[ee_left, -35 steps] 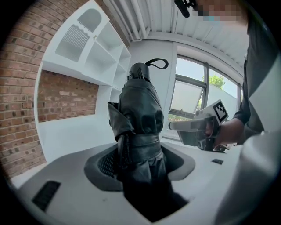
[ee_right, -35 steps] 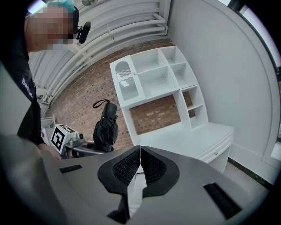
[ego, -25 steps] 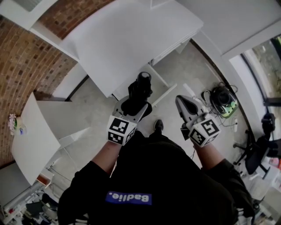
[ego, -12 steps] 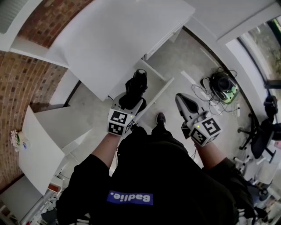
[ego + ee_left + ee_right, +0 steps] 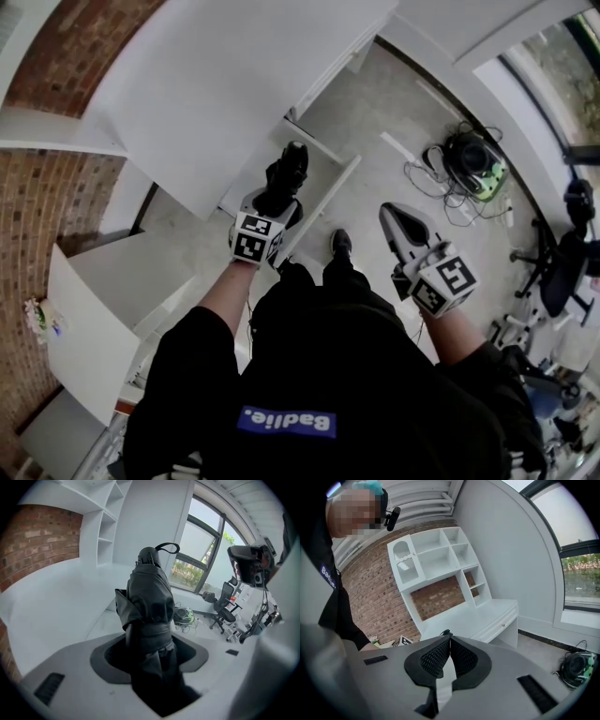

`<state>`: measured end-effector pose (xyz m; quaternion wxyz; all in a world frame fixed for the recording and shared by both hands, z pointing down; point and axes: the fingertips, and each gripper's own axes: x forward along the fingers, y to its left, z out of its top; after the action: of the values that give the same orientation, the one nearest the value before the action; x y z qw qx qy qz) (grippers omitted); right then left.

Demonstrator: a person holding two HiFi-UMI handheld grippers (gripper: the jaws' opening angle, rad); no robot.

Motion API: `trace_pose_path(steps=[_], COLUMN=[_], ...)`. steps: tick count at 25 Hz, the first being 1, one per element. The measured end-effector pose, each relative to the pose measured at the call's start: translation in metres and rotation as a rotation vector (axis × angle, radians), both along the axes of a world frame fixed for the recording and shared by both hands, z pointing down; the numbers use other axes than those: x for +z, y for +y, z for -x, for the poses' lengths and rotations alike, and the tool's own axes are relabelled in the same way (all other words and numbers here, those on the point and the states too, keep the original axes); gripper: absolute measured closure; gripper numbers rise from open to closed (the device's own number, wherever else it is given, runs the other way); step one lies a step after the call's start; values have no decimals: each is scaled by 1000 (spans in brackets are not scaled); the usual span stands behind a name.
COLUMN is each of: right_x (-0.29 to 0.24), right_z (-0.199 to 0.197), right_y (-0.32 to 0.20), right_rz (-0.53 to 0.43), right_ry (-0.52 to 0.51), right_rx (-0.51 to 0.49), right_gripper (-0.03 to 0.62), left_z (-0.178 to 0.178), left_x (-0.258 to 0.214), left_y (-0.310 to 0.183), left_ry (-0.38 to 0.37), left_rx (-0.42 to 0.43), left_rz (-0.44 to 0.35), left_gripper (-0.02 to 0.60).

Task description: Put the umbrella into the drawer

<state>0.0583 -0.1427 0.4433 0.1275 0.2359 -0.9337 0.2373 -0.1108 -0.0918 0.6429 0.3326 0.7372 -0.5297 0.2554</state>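
The left gripper (image 5: pixel 270 204) was clamped on the umbrella (image 5: pixel 286 178), a black folded one with its strap wound round the middle. The jaws stood wide but pressed on the bunched fabric from both sides, as the left gripper view made plain. The handle end, with its wrist loop (image 5: pixel 167 548), pointed away from the gripper and slanted downward.

In the head view the umbrella lay over the opening of the drawer (image 5: pixel 328 195), which was pulled out from the front of the white desk (image 5: pixel 216 103). Whether any part had passed below the rim could not be judged from above.

Compared with a second earlier, the left gripper had sunk. Its marker cube (image 5: pixel 255 238) looked smaller and farther from the head camera, and the umbrella was tipped more steeply. The grip itself was unchanged.

The right gripper (image 5: pixel 389 217) had its ribbed pads pressed together with nothing between them. It hung off to the right over bare floor, well apart from the drawer, and had barely shifted in the frame.

A dark shoe (image 5: pixel 340 242) showed between the two grippers. A round green-and-black device (image 5: pixel 473 173) sat among cables on the floor at the right. The right gripper view showed a white shelf unit (image 5: pixel 436 559) against the brick wall (image 5: pixel 379 602).
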Motion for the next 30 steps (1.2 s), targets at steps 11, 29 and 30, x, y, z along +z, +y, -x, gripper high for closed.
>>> trace_pose_path(steps=[11, 29, 30], right_x=[18, 46, 49], right_z=[-21, -71, -75], right_y=[-5, -12, -11], right_rz=[36, 107, 110], right_ry=[35, 85, 101], right_rx=[40, 140, 145], right_gripper=[563, 563, 563], left_z=[-4, -26, -26], left_x=[76, 188, 194], left_y=[-10, -12, -11], left_ry=[-39, -76, -79], left_rx=[38, 99, 101], left_rz=[149, 343, 356], left_gripper=[342, 342, 342])
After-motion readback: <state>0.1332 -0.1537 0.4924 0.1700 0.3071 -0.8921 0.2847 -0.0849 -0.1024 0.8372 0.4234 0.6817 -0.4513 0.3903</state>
